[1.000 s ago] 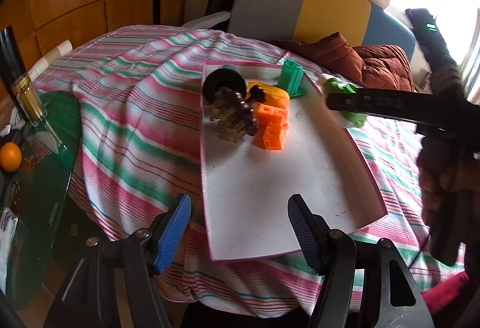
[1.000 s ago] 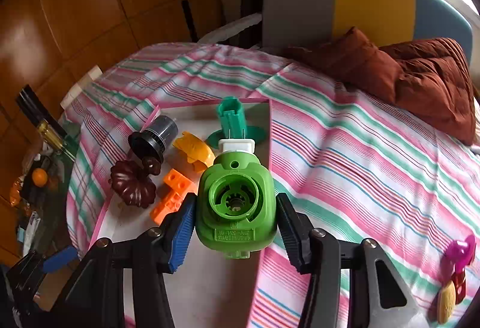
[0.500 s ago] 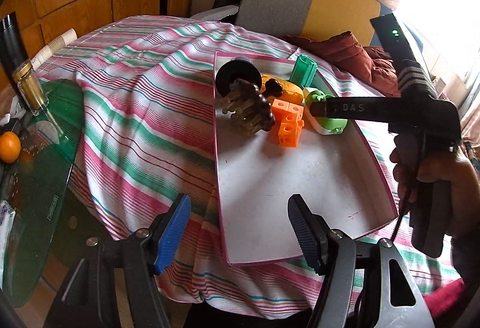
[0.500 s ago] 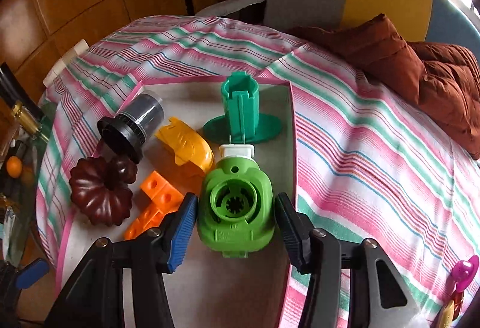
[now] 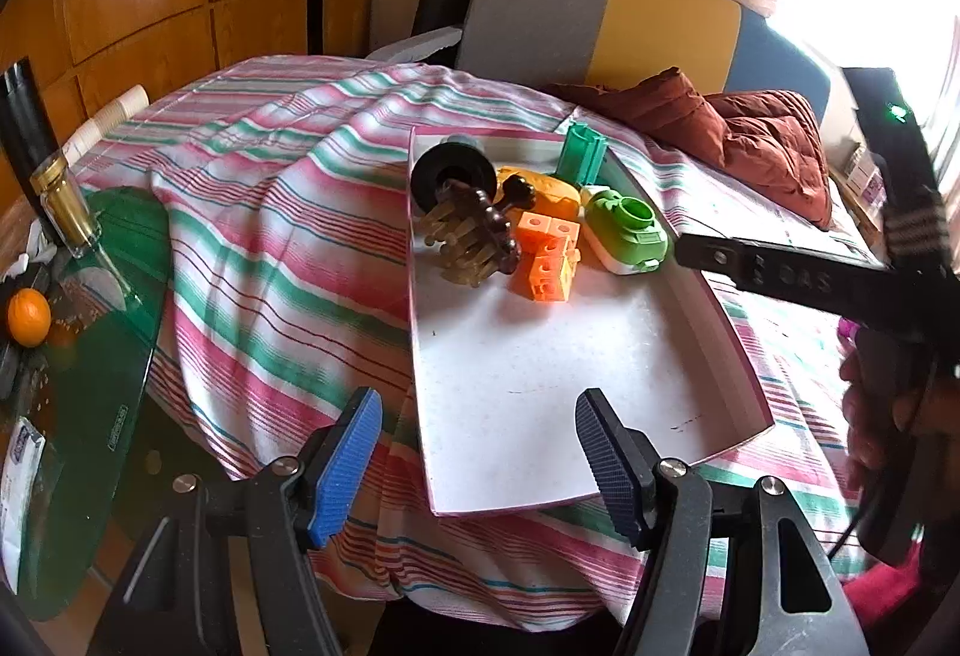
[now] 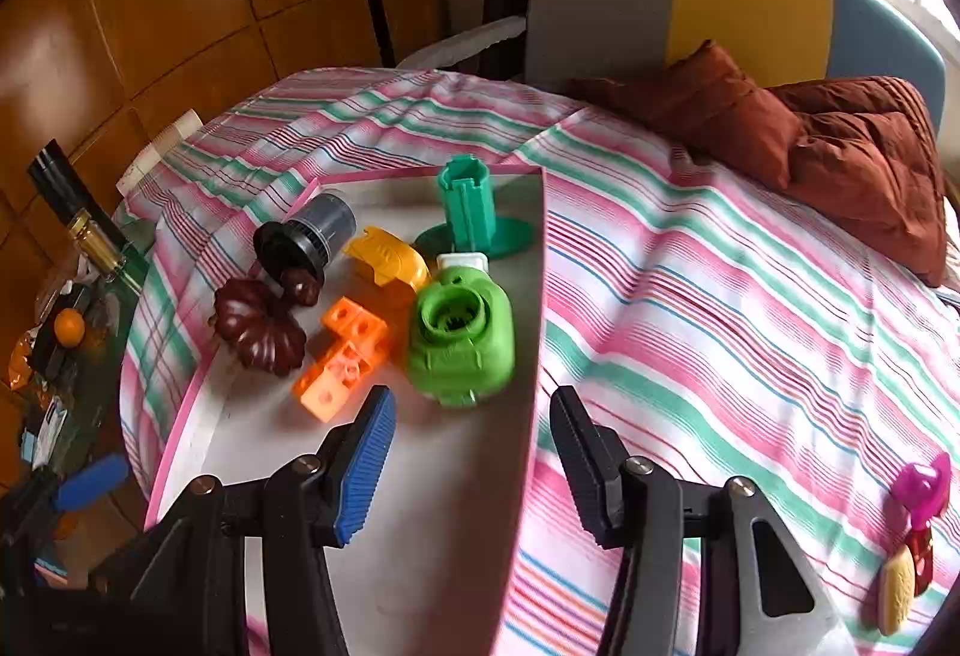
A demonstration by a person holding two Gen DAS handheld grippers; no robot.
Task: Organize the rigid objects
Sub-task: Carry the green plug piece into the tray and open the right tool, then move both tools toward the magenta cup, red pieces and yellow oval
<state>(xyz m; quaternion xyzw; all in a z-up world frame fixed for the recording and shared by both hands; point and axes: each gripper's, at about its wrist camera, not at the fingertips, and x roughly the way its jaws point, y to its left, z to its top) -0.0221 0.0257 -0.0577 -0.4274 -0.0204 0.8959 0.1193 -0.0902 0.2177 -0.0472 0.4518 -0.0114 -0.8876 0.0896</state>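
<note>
A white tray with a pink rim [image 6: 420, 506] [image 5: 540, 386] lies on the striped cloth. At its far end sit a green round-holed piece [image 6: 462, 338] [image 5: 627, 233], orange cube blocks [image 6: 342, 356], a dark brown fluted mould [image 6: 258, 326], a black cup on its side [image 6: 306, 236], a yellow piece [image 6: 387, 257] and a teal stand [image 6: 471, 218]. My right gripper [image 6: 471, 416] is open just short of the green piece, with nothing between its fingers. My left gripper [image 5: 477, 416] hangs open over the tray's near edge, holding nothing.
Brown cushions [image 6: 840, 158] lie at the back right against a grey, yellow and blue backrest. A pink toy [image 6: 921, 488] and a biscuit-shaped piece [image 6: 897, 590] lie on the cloth at the right. A green glass side table [image 5: 90, 416] at the left carries a bottle [image 5: 60, 200] and an orange [image 5: 27, 317].
The green piece sat between my right gripper's fingers a second ago; now it lies in the tray and the right gripper has drawn back from it. The left gripper has stayed put.
</note>
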